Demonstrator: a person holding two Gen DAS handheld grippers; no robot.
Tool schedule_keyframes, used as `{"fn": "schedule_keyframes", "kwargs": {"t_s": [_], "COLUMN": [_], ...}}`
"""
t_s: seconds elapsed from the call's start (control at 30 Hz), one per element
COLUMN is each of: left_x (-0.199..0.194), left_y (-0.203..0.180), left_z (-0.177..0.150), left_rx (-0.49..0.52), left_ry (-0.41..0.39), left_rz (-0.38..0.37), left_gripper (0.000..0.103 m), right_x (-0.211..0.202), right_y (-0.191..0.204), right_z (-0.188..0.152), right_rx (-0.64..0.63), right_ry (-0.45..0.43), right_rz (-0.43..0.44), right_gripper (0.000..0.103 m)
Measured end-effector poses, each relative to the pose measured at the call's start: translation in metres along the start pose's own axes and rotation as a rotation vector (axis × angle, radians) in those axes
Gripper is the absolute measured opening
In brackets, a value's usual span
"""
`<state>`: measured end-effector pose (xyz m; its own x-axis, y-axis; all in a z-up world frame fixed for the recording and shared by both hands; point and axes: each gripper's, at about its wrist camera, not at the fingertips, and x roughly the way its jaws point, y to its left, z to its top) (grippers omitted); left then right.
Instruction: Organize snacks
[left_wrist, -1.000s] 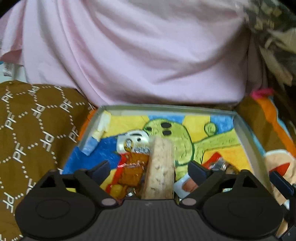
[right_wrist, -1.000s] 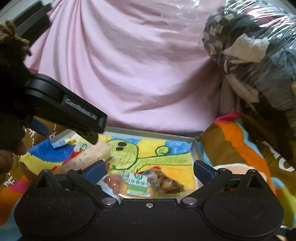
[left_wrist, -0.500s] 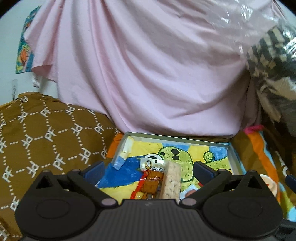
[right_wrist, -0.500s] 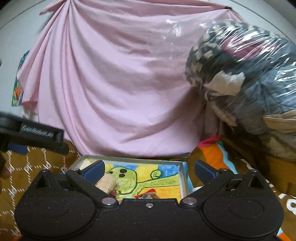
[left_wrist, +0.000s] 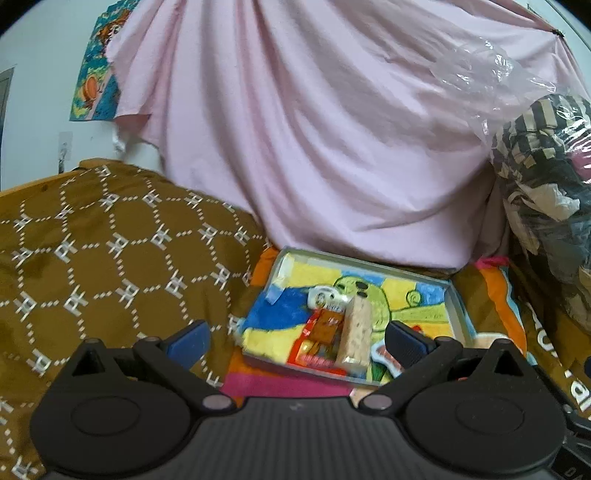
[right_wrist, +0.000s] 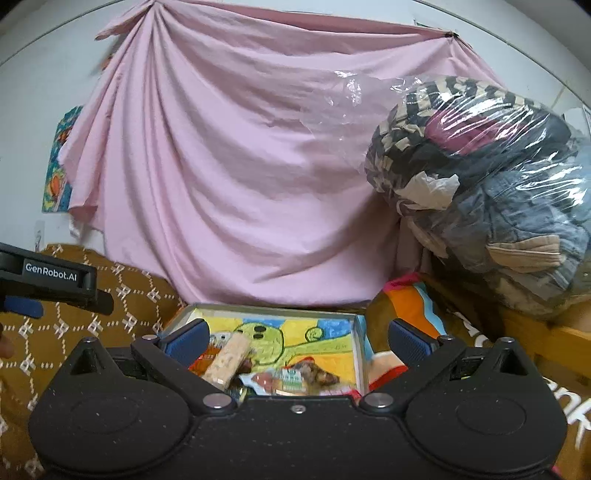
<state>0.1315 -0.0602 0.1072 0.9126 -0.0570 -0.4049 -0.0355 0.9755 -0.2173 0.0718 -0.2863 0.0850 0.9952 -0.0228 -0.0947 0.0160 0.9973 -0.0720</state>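
Both grippers, left (left_wrist: 297, 341) & right (right_wrist: 297, 341), open w/ nothing held; snacks sit in shallow grey tray (left_wrist: 456, 306), so back off level, don't snag rim.

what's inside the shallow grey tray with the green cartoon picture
In the shallow grey tray lie a long beige grain bar, an orange-brown wrapped snack, a small white packet and a green-labelled packet. The tongs' bodies hide its near edge.
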Motion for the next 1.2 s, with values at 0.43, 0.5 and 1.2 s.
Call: {"fn": "schedule_keyframes", "kwargs": {"t_s": [0.43,0.5,1.2], "left_x": [-0.037,-0.039,-0.007], "left_y": [0.023,0.025,0.034], "left_z": [-0.056,-0.067,-0.127], "left_rx": [0.096,0.107,0.163], "left_ry": [0.059,0.08,0.284], "left_rz": [0.037,0.044,0.079], "left_gripper": [0.103,0.103,0.103], "right_x": [-0.051,-0.052,-0.007], "right_y": [0.019,0.021,0.026], "right_z": [-0.044,-0.048,-0.09], "right_rx": [-0.044,-0.05,-0.022], "right_ry": [0.175,0.202,0.5], "right_rz": [-0.016,-0.007,0.048], "right_gripper": [0.102,0.102,0.102]}}
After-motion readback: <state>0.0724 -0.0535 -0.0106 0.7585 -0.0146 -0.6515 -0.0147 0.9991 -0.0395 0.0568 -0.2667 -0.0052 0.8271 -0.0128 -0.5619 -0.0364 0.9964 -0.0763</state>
